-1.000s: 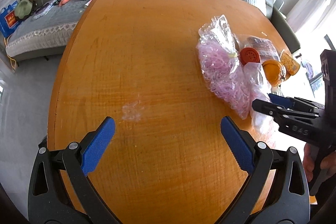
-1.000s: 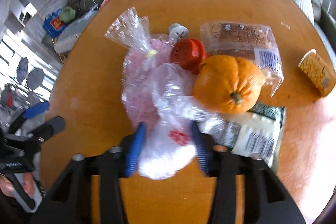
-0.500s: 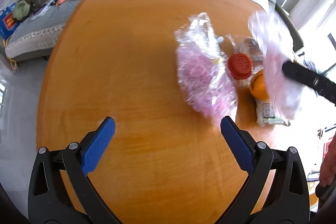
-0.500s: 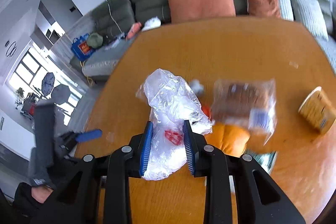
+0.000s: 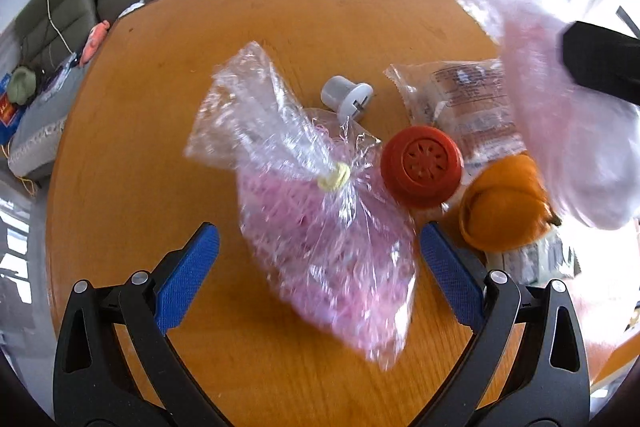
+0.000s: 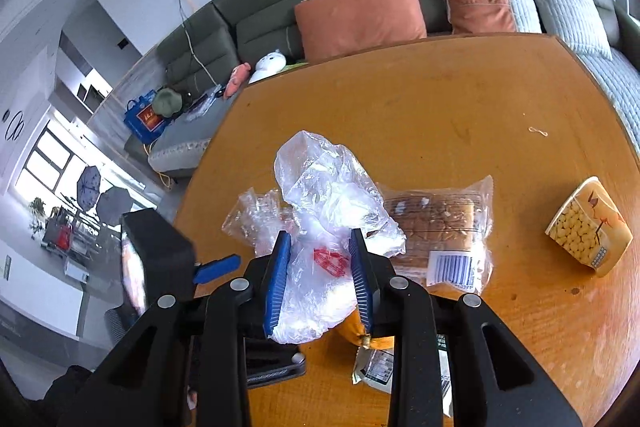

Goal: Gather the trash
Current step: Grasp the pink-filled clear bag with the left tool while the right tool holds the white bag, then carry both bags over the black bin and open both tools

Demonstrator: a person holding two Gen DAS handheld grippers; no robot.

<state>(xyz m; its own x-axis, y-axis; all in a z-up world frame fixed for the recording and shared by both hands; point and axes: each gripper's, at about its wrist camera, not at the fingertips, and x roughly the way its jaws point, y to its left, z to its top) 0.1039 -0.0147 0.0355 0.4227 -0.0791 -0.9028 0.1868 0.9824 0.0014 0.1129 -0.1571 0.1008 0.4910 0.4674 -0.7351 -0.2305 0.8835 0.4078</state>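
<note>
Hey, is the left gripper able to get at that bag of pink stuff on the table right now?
Probably yes: the left gripper is open, and the pink-filled bag lies between its fingers with nothing covering it.

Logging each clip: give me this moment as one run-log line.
right gripper: shut on clear plastic bag, lifted | left gripper: open, over pink-filled bag | table: bread pack, red lid
</note>
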